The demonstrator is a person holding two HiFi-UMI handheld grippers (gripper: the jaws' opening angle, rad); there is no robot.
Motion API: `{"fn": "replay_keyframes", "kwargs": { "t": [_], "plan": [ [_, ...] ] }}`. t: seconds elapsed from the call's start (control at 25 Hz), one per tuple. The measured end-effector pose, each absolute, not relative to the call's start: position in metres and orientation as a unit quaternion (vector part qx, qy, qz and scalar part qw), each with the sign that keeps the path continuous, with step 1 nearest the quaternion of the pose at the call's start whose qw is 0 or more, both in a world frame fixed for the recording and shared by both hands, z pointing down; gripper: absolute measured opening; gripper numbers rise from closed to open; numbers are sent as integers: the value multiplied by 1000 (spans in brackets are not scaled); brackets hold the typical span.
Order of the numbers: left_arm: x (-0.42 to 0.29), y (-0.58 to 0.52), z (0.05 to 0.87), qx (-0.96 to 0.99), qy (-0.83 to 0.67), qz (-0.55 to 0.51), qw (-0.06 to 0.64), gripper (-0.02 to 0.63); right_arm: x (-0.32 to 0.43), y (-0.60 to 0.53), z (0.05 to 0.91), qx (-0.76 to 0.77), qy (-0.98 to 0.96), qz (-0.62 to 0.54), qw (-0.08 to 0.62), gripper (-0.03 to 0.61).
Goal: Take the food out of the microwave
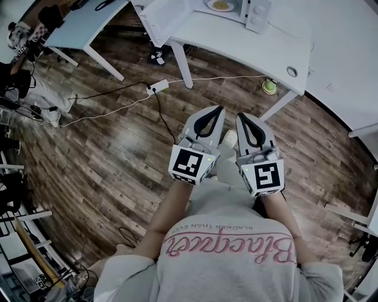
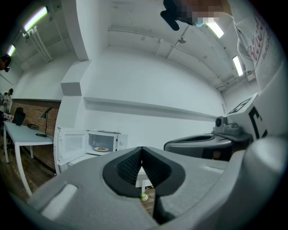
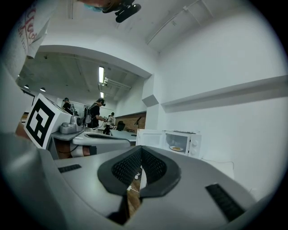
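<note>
Inside the open microwave [image 1: 257, 13], food [image 1: 220, 5]; left tongs [image 1: 219, 109], right tongs [image 1: 241, 117] closed.

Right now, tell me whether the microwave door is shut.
No, the microwave door stands swung open, with the plate of food showing inside.

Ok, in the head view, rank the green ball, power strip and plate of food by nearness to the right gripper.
1. Green ball, on floor, just ahead.
2. Power strip, on floor, ahead-left.
3. Plate of food, inside microwave, farthest.
</note>
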State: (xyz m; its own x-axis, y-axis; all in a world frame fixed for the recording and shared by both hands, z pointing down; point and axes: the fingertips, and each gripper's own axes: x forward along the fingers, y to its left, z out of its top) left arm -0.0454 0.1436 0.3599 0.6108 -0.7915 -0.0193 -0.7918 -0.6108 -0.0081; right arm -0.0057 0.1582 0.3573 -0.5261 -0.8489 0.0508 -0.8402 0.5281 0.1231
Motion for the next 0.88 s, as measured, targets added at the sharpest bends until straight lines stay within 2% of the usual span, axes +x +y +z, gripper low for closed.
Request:
{"fn": "replay_keyframes", "kwargs": {
  "t": [0.88],
  "plan": [
    [-17, -60, 346, -893, 450, 9, 13, 6, 19, -46, 360, 476, -877, -29, 57, 10]
  ]
}}
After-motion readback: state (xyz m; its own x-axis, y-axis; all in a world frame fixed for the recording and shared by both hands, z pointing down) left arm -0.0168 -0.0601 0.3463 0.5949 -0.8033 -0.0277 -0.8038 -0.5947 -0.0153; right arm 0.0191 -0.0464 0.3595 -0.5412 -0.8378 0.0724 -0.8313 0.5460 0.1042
